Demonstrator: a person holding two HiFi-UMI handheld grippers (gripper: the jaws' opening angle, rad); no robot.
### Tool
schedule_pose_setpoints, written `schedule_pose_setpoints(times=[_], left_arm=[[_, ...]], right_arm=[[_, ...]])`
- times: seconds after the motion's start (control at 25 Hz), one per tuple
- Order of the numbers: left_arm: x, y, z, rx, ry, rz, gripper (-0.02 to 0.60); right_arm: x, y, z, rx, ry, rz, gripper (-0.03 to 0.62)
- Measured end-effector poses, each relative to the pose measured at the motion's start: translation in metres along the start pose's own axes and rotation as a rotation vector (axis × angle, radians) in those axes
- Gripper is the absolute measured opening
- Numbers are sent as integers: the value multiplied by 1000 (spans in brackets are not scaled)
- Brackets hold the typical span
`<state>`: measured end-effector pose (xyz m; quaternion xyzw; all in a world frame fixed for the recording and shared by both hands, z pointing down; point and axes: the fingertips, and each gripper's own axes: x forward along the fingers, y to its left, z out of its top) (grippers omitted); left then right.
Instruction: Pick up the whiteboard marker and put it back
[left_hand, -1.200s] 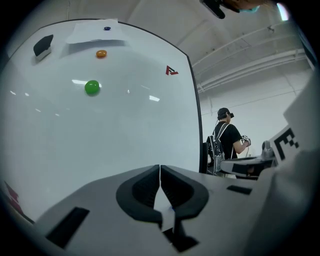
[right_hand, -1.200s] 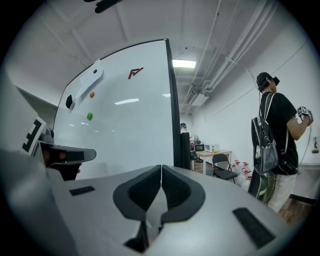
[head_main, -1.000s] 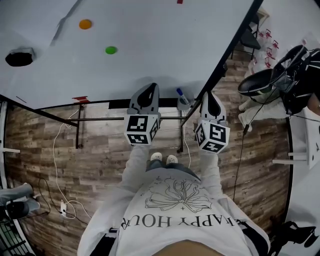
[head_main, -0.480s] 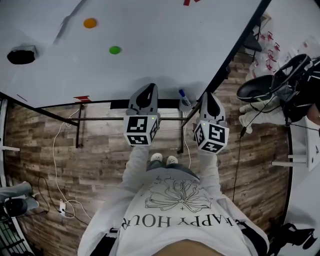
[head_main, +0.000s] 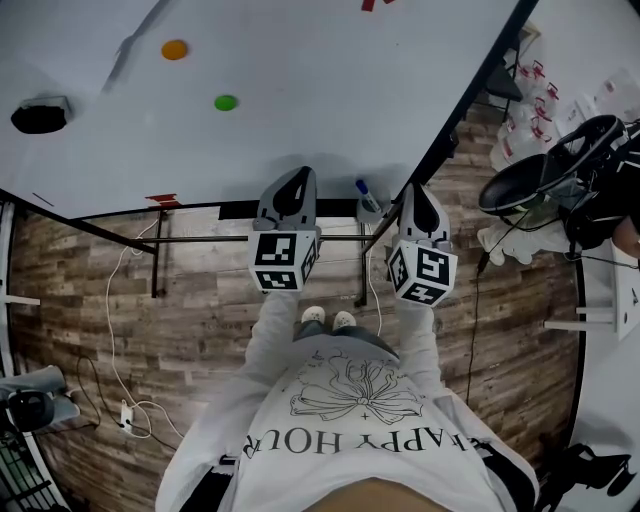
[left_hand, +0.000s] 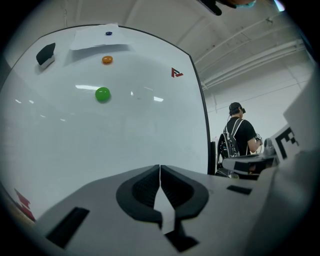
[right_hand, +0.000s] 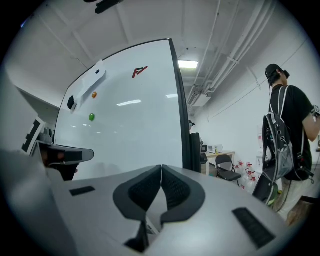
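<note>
The whiteboard marker (head_main: 366, 194), white with a blue cap, stands tilted in a small holder at the lower edge of the whiteboard (head_main: 300, 90). It shows in the head view only. My left gripper (head_main: 291, 183) is just left of the marker, shut and holding nothing. My right gripper (head_main: 418, 192) is just right of it, also shut and holding nothing. In the left gripper view the left gripper (left_hand: 160, 168) has its jaws pressed together, facing the whiteboard (left_hand: 125, 130). In the right gripper view the right gripper (right_hand: 161, 168) is likewise closed, beside the whiteboard's (right_hand: 135, 120) right edge.
On the board are a green magnet (head_main: 226, 102), an orange magnet (head_main: 174, 49) and a black eraser (head_main: 38, 115). The board's stand rails (head_main: 200, 238) cross the wooden floor below. Another person (right_hand: 290, 130) with a backpack stands to the right, near a folding chair (right_hand: 227, 167).
</note>
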<state>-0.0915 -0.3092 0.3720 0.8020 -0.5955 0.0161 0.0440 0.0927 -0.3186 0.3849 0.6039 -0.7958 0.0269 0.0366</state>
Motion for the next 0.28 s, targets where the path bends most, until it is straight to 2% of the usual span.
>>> schedule_pose_setpoints(times=[0.28], left_arm=[[1,-3,0,4,0,-3,8]], right_arm=[[0,-2,0,-4,-2,2,5]])
